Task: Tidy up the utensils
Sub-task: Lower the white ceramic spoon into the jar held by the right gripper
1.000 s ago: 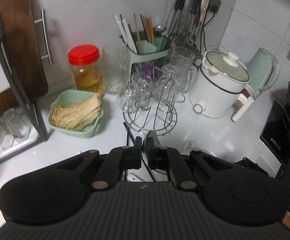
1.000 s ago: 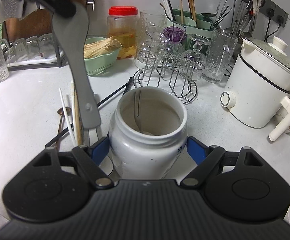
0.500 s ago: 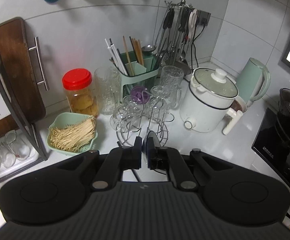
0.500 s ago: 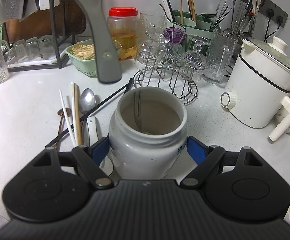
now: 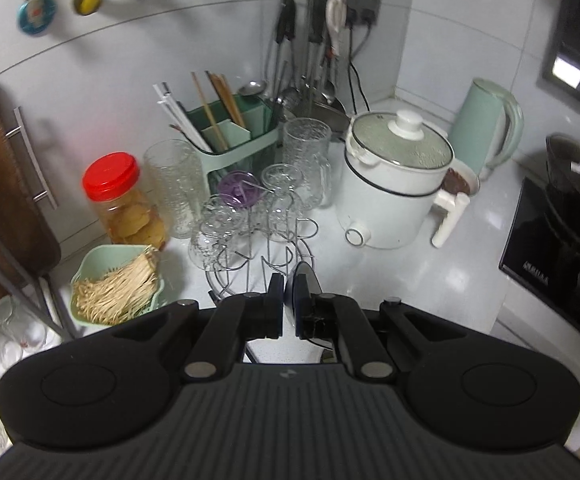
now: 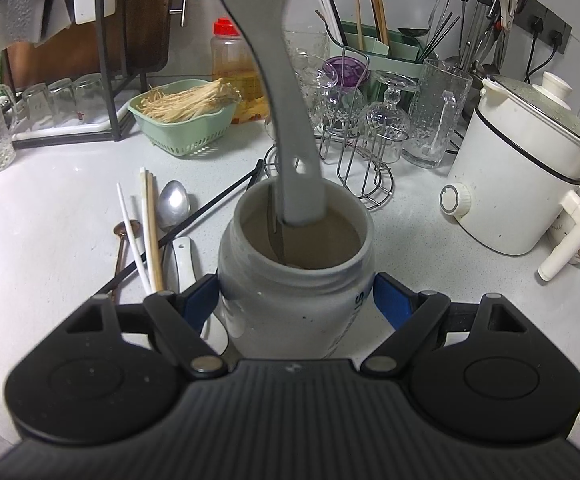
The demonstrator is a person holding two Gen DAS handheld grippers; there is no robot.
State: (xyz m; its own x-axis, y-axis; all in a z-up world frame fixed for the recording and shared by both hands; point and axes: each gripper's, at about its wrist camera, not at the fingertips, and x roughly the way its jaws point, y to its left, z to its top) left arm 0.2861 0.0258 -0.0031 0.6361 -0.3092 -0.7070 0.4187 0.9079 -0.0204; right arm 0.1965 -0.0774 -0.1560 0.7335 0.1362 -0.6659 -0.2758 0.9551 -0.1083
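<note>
Honestly, with the right gripper (image 6: 296, 300) clamped on the white jar (image 6: 296, 280) and the left gripper (image 5: 289, 300) pinching the grey spatula (image 6: 286, 120) over its mouth, I'd lower straight, then release.

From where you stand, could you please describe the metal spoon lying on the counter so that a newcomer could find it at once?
Start at the white jar held in the right gripper. Left of it, loose utensils lie on the counter. The spoon is farthest back among them, its shiny silver bowl beside the chopsticks; the small spoon nearby is copper-coloured.
</note>
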